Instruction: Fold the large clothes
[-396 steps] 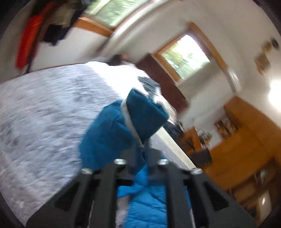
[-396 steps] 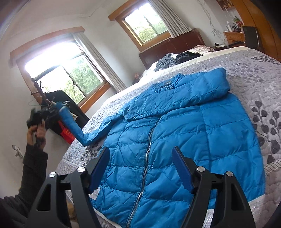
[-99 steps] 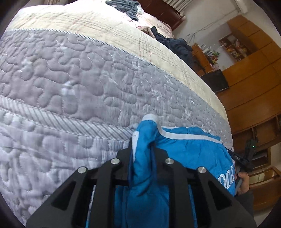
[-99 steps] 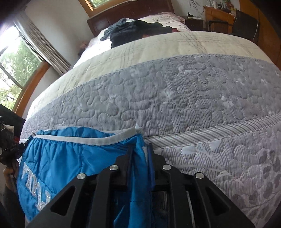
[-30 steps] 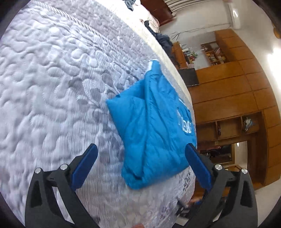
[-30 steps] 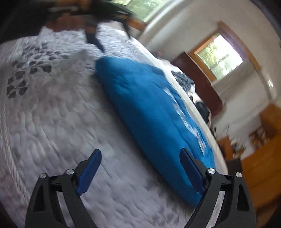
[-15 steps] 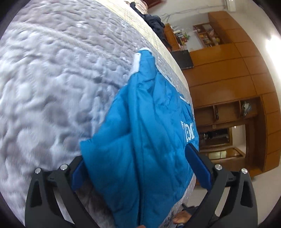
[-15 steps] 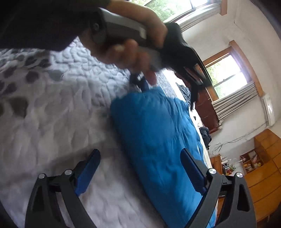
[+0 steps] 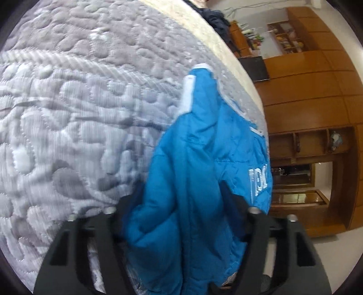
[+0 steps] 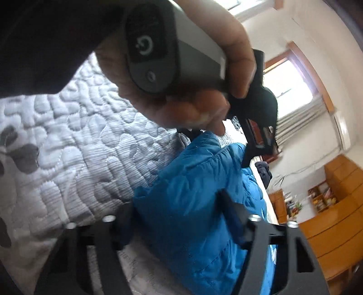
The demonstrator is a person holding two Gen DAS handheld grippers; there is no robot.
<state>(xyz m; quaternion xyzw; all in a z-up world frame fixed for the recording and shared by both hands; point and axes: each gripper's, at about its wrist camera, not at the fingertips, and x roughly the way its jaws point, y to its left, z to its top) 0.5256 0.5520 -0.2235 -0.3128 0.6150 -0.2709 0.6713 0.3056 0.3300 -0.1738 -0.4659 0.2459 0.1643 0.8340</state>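
Note:
The blue puffer jacket [image 9: 199, 181] lies folded into a thick bundle on the grey quilted bed [image 9: 68, 113]. White lettering shows on its right side. My left gripper [image 9: 179, 199] is shut on the near end of the bundle, both fingers pressed into the padding. In the right wrist view the jacket [image 10: 204, 177] bulges between the fingers of my right gripper [image 10: 179, 204], which is shut on it too. Just above, a hand [image 10: 181, 109] holds the left gripper's grey handle [image 10: 158, 50], and that gripper's black fingers [image 10: 249, 154] reach down onto the jacket's far part.
The quilt [image 10: 68, 147] spreads to the left with dark leaf prints. Dark clothes [image 9: 213, 18] lie at the head of the bed. Wooden cabinets [image 9: 306, 90] and shelves stand to the right, beyond the bed's edge. A bright window [image 10: 288, 86] is behind.
Both grippers, open above the folded jacket half a second ago, have come down and closed on the bundle. The left hand has moved closer to the right wrist camera.

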